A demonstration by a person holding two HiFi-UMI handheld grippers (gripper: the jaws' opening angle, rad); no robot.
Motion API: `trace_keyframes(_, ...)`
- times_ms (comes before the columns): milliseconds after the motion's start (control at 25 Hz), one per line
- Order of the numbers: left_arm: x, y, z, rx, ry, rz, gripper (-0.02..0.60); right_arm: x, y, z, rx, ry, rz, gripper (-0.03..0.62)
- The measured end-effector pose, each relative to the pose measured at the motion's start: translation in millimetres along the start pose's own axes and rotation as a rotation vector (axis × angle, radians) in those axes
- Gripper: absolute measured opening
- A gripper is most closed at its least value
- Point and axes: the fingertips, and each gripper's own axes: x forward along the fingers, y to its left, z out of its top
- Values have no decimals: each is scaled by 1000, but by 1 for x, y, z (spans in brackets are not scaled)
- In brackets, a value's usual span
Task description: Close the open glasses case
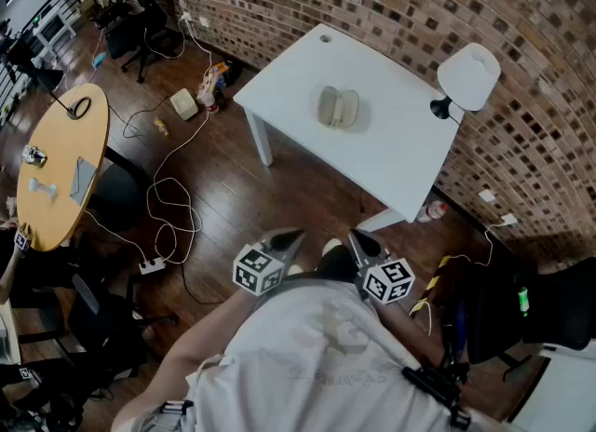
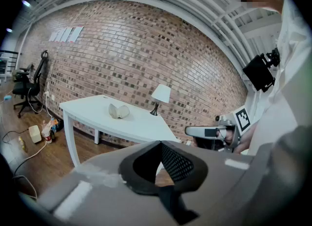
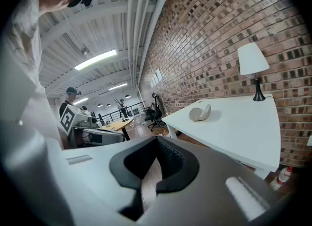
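Observation:
The open glasses case (image 1: 338, 107), pale beige with both halves spread, lies near the middle of the white table (image 1: 391, 151). It also shows in the left gripper view (image 2: 118, 111) and the right gripper view (image 3: 200, 113). Both grippers are held close to the person's body, well short of the table. My left gripper (image 1: 294, 235) (image 2: 161, 144) has its jaws together with nothing between them. My right gripper (image 1: 358, 236) (image 3: 157, 140) is likewise shut and holds nothing. The two point toward the table, side by side.
A white lamp (image 1: 467, 78) stands at the table's right corner by the brick wall. Cables (image 1: 168, 211) and a power strip lie on the wooden floor at left. A round wooden table (image 1: 60, 165) is far left, a black chair (image 1: 559, 304) at right.

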Motion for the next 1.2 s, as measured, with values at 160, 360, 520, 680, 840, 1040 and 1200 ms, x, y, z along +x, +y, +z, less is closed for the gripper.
trace_keyframes(160,4,5,4,-7,-8,13,6,4,-11,-3,11,27,-11,8)
trace_keyframes(360,12,21,14,-13,-8,40,6,19,-24,9,19,20,8,8)
trace_keyframes(520,24,30,24,-5,-6,47,6,33,-26,21,-2,14,52,8)
trace_keyframes(680,42,34,38,18,6,45,7,41,-48,27,7,28,36,8)
trace_keyframes(840,65,41,59,27,16,45,6,48,-80,42,29,31,13,8)
trace_keyframes(1040,91,50,78,36,31,66,6,64,-104,58,38,38,36,8)
trace_keyframes(1200,102,57,95,46,18,110,6,75,-120,69,42,51,61,8)
